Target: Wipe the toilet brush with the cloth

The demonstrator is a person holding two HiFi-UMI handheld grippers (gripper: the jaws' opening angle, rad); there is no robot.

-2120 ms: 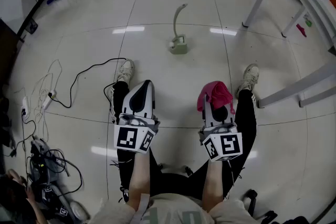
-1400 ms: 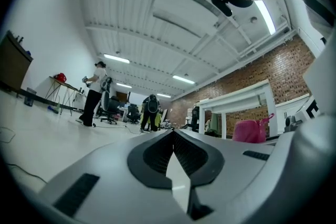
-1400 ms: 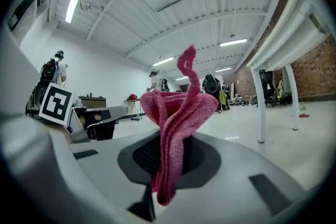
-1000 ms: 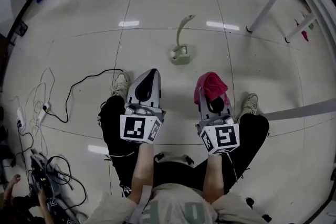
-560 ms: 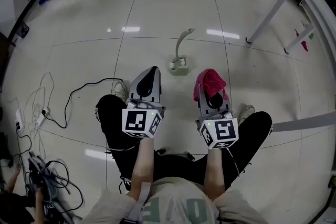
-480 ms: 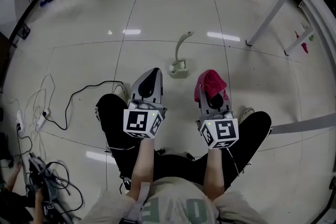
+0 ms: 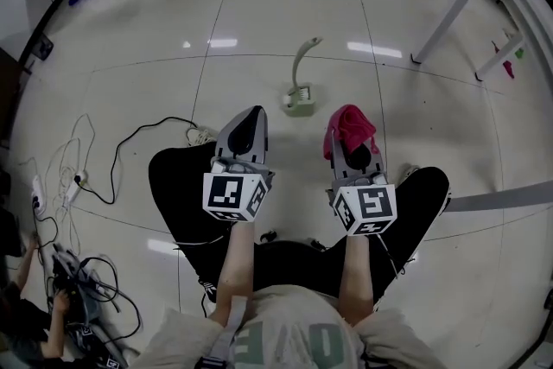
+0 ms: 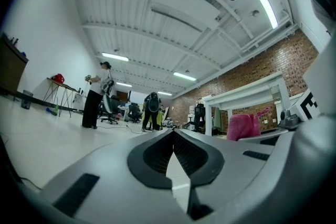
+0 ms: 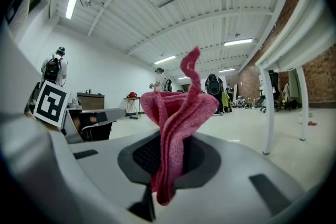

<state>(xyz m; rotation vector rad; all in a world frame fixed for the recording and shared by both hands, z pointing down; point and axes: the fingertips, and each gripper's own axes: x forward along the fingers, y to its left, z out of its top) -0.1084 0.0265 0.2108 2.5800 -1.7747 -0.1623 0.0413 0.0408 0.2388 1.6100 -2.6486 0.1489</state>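
Note:
The toilet brush (image 7: 301,73) stands in its pale square holder (image 7: 300,102) on the floor, its curved handle rising away from me. My right gripper (image 7: 352,130) is shut on a pink cloth (image 7: 349,124) (image 9: 173,128), which bunches up above the jaws. It is held level, short of the holder and to its right. My left gripper (image 7: 248,122) (image 8: 172,136) is shut with nothing in it, level, short of the holder and to its left. The pink cloth (image 8: 242,126) also shows at the right of the left gripper view.
Black cables (image 7: 130,138) and a white power strip (image 7: 39,190) lie on the tiled floor at the left. White table legs (image 7: 445,3) stand at the upper right. Several people (image 8: 97,94) stand far off across the room.
The brush and holder have drawn a little nearer to both grippers as I stepped forward. The grippers keep their pose, the cloth still pinched in the right one.

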